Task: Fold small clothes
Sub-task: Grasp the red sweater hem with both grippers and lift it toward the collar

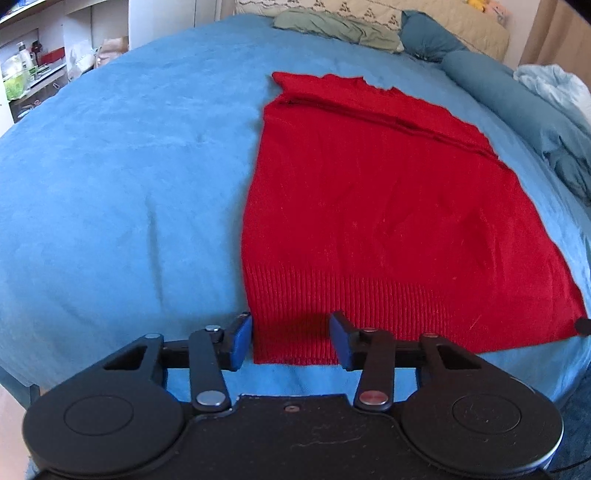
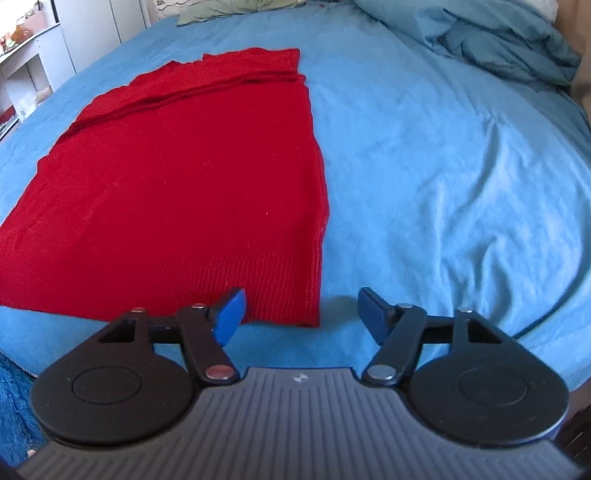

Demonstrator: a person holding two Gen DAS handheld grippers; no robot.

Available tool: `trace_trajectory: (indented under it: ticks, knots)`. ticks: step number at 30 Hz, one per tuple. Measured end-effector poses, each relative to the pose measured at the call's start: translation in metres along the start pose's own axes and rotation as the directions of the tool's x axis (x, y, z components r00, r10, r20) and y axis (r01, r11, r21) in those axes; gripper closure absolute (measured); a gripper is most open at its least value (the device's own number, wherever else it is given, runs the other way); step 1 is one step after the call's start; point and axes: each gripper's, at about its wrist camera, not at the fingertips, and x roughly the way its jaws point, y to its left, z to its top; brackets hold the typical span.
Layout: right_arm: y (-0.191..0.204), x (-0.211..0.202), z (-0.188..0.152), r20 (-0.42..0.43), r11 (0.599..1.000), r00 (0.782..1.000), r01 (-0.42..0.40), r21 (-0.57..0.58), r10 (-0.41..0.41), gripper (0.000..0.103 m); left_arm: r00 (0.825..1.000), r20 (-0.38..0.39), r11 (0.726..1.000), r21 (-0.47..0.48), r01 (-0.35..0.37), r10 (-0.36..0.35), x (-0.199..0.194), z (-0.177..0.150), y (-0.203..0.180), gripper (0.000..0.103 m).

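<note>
Knitwear first: the red sweater (image 1: 388,206) lies flat on the blue bedspread (image 1: 122,177), its ribbed hem nearest us and close to the bed's near edge. It looks already narrowed, with the sides or sleeves turned in, since a doubled ridge crosses it near the far end and both long edges run straight. We judge that the remaining step is to lift the hem and carry it toward the far end, which is why both tools sit at the hem's two corners.

We have the left gripper (image 1: 291,338) straddling the left corner of the hem. Its jaws stand about half apart, one blue pad just outside the sweater's edge and the other over the ribbing, so the corner lies between them without being pinched yet. The right gripper (image 2: 301,315) frames the right corner the same way, only wider: one pad sits over the knit, the other is over bare bedspread beyond the edge. Neither tool holds anything so far.

Placing one pad off the cloth makes sense to us, because closing sideways gathers the edge into a fold thick enough to grip. Thick, fuzzy knit should bunch readily, yet a grip may catch the bedspread too.

Farther out, a rumpled blue duvet (image 2: 509,44) is heaped at the right, a green cloth (image 1: 332,26) lies near the head, and shelves (image 1: 33,62) stand at the left.
</note>
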Motion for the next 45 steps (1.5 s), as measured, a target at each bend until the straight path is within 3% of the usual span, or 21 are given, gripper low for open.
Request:
trace_trajectory:
  ticks: [6,10,12,16,18,24,29,36,40,45]
  knots:
    - [0.001,0.006,-0.001,0.001,1.000,1.000,-0.019,0.016,0.019,0.033,1.000,-0.012,1.000,0.008,-0.009,0.009,0.004,-0.002,0.001,0.060]
    - [0.001,0.008,0.003,0.001,0.999,1.000,-0.032,0.011,0.032,0.048,1.000,-0.019,1.000,0.026,-0.013,0.014,0.007,0.000,-0.001,0.065]
    - [0.001,0.009,0.004,0.002,0.999,0.999,-0.038,0.014,0.038,0.050,1.000,-0.025,0.999,0.032,-0.015,0.016,0.009,0.002,-0.001,0.067]
    - [0.001,0.009,0.003,0.010,0.998,0.998,-0.056,0.022,0.056,0.067,1.000,-0.024,0.999,0.043,-0.010,0.011,0.007,0.002,-0.002,0.094]
    - [0.002,0.008,0.004,0.015,0.998,0.998,-0.061,0.015,0.061,0.077,1.000,-0.018,0.998,0.054,-0.016,0.017,0.005,0.002,-0.004,0.097]
    - [0.003,-0.004,0.010,0.049,0.996,0.995,-0.083,0.017,0.082,0.081,1.000,0.013,0.999,0.041,0.001,-0.002,-0.011,0.011,-0.005,0.098]
    - [0.003,-0.017,0.031,0.061,0.994,0.992,-0.107,0.015,0.106,0.082,0.997,0.077,0.998,0.054,0.023,-0.027,-0.029,0.040,-0.007,0.098]
    - [0.000,-0.033,0.107,0.159,0.980,0.971,-0.191,0.049,0.181,0.082,0.976,0.198,0.995,0.041,0.086,-0.093,-0.045,0.122,-0.019,0.098]
    - [-0.006,-0.025,0.184,0.222,0.967,0.950,-0.243,0.072,0.222,0.082,0.954,0.284,0.995,0.018,0.096,-0.097,-0.038,0.201,-0.025,0.098]
    - [-0.006,0.019,0.301,0.268,0.961,0.934,-0.267,0.076,0.238,0.082,0.931,0.365,0.999,-0.024,0.029,-0.018,0.003,0.302,-0.037,0.099]
